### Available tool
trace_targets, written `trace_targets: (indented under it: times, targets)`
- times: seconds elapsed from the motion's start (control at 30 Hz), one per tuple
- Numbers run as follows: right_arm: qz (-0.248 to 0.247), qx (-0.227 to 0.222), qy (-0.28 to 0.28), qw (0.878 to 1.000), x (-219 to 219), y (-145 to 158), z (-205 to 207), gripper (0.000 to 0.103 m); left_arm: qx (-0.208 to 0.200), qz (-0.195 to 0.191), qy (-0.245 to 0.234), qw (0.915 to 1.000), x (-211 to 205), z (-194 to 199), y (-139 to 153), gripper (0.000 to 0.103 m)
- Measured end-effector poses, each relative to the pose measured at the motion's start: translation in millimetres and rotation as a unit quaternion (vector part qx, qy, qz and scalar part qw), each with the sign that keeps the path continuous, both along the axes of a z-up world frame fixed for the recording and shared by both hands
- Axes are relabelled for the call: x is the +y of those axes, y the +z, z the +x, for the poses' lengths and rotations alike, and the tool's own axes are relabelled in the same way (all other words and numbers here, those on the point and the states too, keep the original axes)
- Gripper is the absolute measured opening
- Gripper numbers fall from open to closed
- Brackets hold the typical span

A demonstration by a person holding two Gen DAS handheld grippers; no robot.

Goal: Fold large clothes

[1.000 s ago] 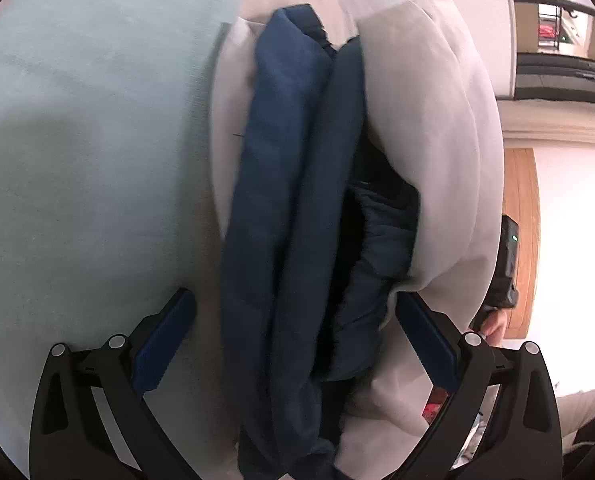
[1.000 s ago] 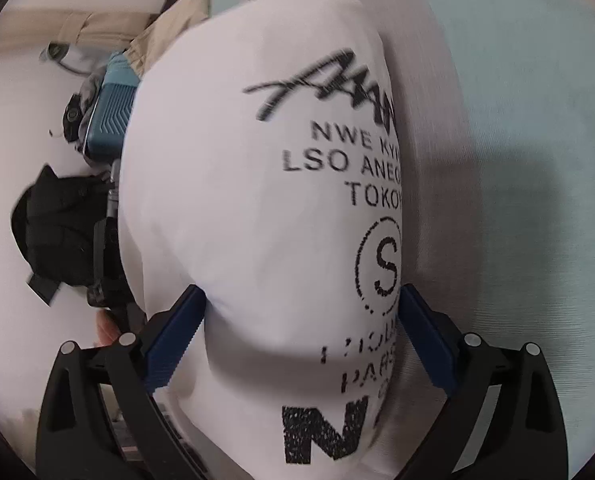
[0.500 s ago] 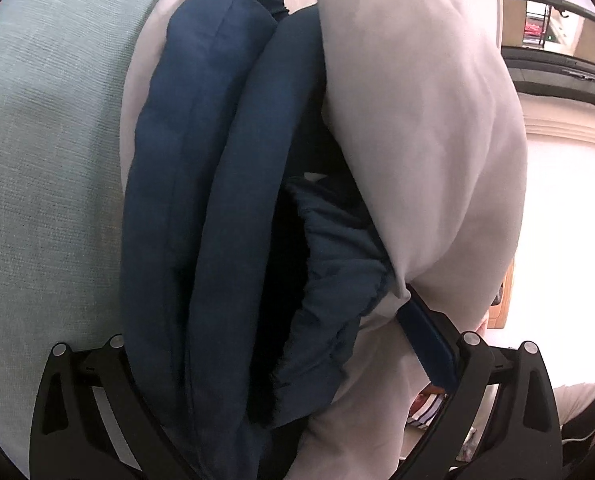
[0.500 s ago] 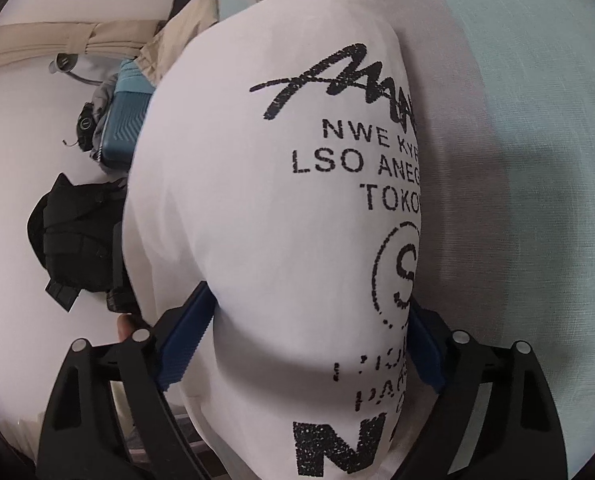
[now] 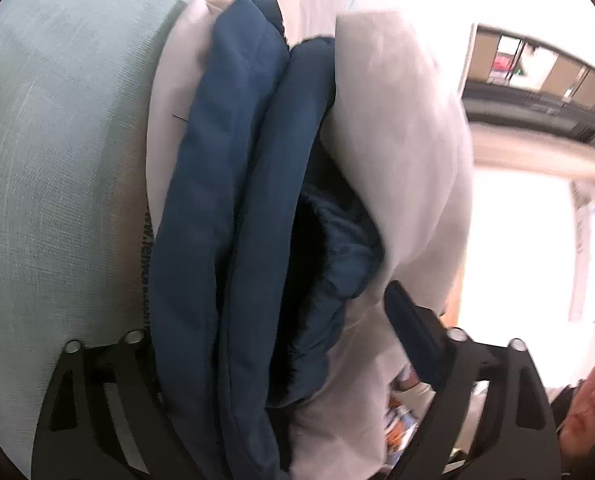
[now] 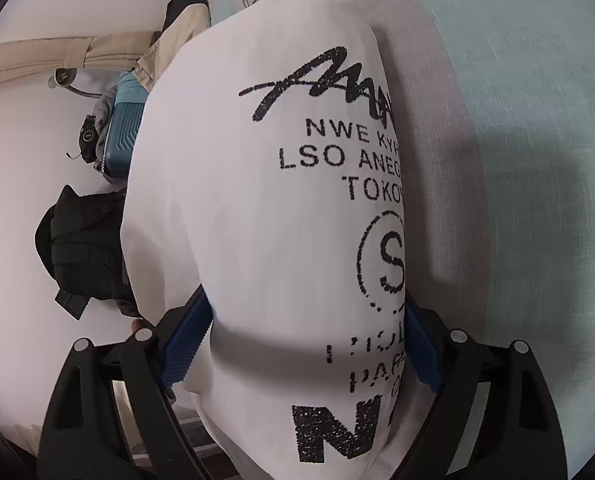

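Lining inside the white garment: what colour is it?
Navy blue lining, folded inside the white garment; clearest in the left wrist view.

White garment [image 6: 257, 220] — black lettering, navy lining [image 5: 233, 200]

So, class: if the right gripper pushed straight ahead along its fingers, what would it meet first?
The right gripper would press further into the white printed garment bulging between its fingers. Fabric fills the whole path ahead; what lies behind it cannot be seen.
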State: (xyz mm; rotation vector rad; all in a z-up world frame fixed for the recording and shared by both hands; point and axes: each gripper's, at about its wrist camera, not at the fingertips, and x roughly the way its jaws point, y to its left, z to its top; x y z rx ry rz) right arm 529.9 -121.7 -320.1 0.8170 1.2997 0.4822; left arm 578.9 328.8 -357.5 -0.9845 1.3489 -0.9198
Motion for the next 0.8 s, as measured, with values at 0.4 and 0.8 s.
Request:
trace_targets:
  times: [0.4,0.8]
  targets:
    - [-0.025,0.002,0.014,1.000,16.1,-0.1,2.3,0.077,-0.023,0.040,-0.025,0.9986,-4.5,8.5,-8.6,0.080]
    - [-0.043,-0.050,0.024,0.998,23.8,28.4,-4.4,0.033,-0.040,0.053,-0.021,0.9976,-1.3,4.5,5.6,0.021]
